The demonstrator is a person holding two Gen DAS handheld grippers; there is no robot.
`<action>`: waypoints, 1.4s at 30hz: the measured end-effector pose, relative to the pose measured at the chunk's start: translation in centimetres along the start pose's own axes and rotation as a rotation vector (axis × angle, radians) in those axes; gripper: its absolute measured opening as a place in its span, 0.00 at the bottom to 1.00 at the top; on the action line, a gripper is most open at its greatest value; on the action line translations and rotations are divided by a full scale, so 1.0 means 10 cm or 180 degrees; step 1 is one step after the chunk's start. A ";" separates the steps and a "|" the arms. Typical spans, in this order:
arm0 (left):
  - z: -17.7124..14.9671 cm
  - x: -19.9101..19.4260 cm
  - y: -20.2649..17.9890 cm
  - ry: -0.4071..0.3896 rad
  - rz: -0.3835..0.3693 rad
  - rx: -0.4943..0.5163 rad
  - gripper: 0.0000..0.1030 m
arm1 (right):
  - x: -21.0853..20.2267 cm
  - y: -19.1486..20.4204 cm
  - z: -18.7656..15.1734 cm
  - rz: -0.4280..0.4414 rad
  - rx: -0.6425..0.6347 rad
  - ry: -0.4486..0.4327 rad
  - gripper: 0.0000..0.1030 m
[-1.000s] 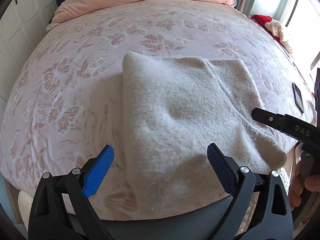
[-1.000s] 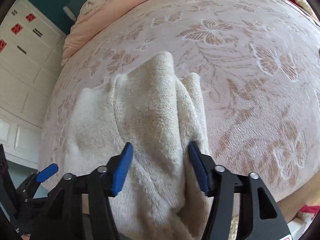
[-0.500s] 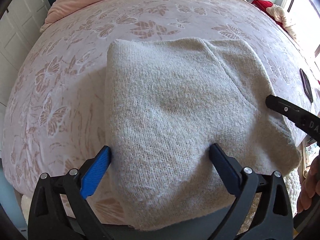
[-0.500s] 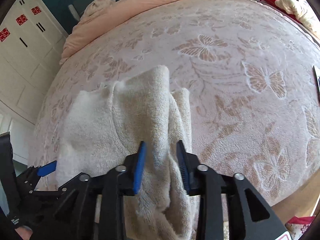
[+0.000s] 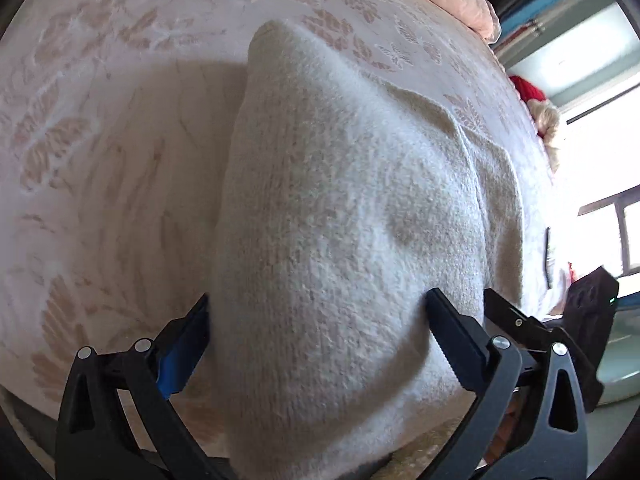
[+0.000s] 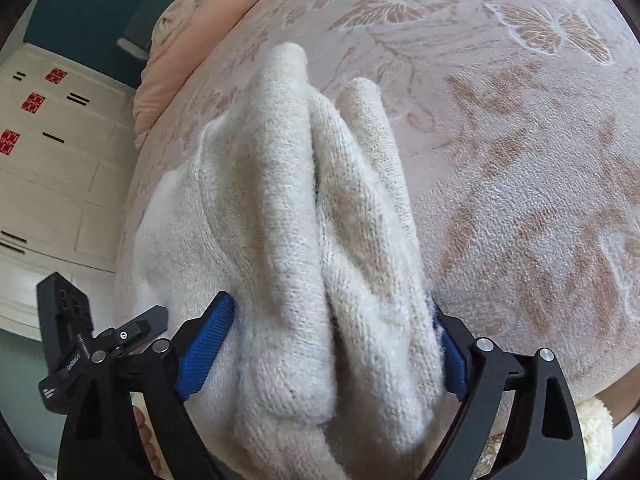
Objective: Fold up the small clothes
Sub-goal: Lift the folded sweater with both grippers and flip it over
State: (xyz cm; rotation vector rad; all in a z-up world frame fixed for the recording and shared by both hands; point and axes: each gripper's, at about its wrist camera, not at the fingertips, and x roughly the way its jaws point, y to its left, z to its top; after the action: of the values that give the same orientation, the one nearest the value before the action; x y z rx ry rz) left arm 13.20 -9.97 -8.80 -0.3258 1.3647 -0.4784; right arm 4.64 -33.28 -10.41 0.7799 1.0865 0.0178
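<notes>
A cream knitted sweater (image 5: 344,208), folded into a thick bundle, lies on the pink butterfly bedspread (image 5: 104,128). My left gripper (image 5: 316,340) has its jaws around the near edge of the bundle, with the fabric bulging between the blue pads. My right gripper (image 6: 328,340) holds the other near corner, where the sweater (image 6: 304,208) bunches into several thick ridges between its jaws. The right gripper's body shows at the right edge of the left wrist view (image 5: 588,312). The left gripper shows at the lower left of the right wrist view (image 6: 92,340).
A peach duvet (image 6: 168,60) is piled at the bed's head. White wardrobe doors (image 6: 48,152) stand to the left. A red and cream item (image 5: 536,104) lies at the bed's far right, near a bright window (image 5: 616,216). A dark flat object (image 5: 549,252) lies near the bed's right edge.
Both grippers have pushed in onto the sweater's near edge and taken it between their jaws. The right jaws stand wider than half a second ago, around a thicker bunch. The bundle has lifted and bunched.
</notes>
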 end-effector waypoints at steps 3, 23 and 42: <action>0.02 0.10 0.15 -0.0036 -0.0318 -0.0249 0.96 | 0.05 0.00 0.03 0.0123 0.0094 0.0009 0.92; -0.09 -2.76 -1.92 -0.1423 -0.0886 0.1784 0.51 | -3.05 1.73 -0.25 0.0511 -0.0996 -0.2109 0.35; -0.46 -5.63 -1.60 -0.3709 -0.1206 0.2426 0.63 | -4.31 3.96 -0.54 0.1312 -0.2537 -0.3286 0.38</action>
State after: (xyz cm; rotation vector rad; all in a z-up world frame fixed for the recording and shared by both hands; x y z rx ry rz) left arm -0.95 4.96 46.22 -0.1616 -0.0589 -0.8884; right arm -7.02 -17.30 44.92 0.1836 -0.1119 0.3399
